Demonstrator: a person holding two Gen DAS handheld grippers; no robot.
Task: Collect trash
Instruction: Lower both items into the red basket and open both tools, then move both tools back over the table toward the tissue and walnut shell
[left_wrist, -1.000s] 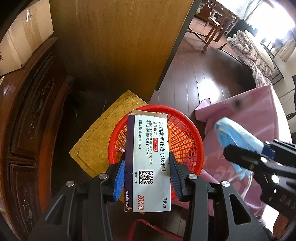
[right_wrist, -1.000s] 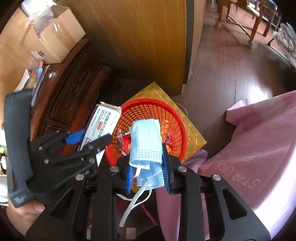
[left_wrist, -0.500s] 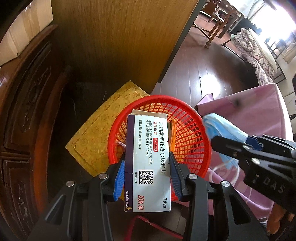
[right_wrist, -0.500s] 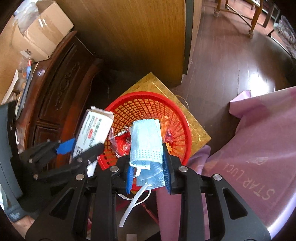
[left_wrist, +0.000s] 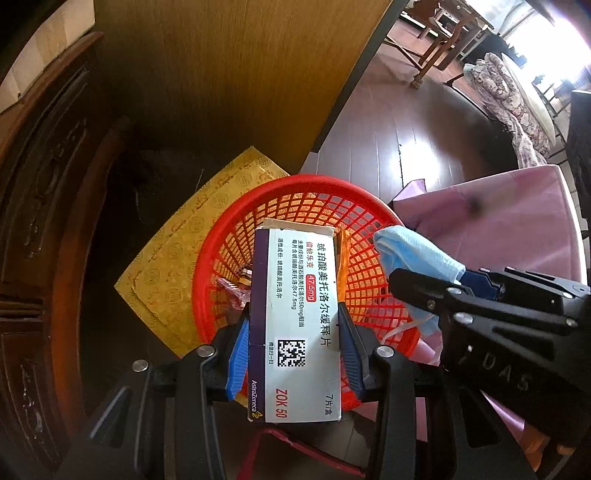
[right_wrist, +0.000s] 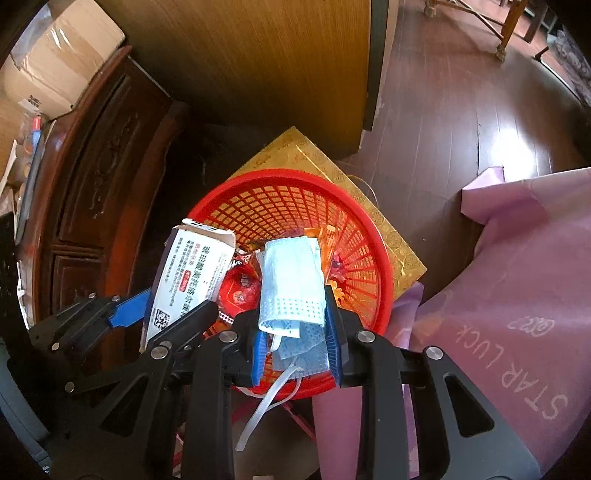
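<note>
Cardboard medicine box (left_wrist: 295, 321) clamped in left gripper (left_wrist: 293, 354), blue face mask (right_wrist: 290, 284) pinched in right gripper (right_wrist: 295, 339); both poised over red basket (right_wrist: 380, 258), probably for dropping onto wrappers inside.

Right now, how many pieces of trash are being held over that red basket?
2. A white cardboard medicine box sits in the left gripper; a crumpled blue face mask sits in the right gripper. More wrappers lie inside the red plastic mesh basket, partly hidden.
</note>
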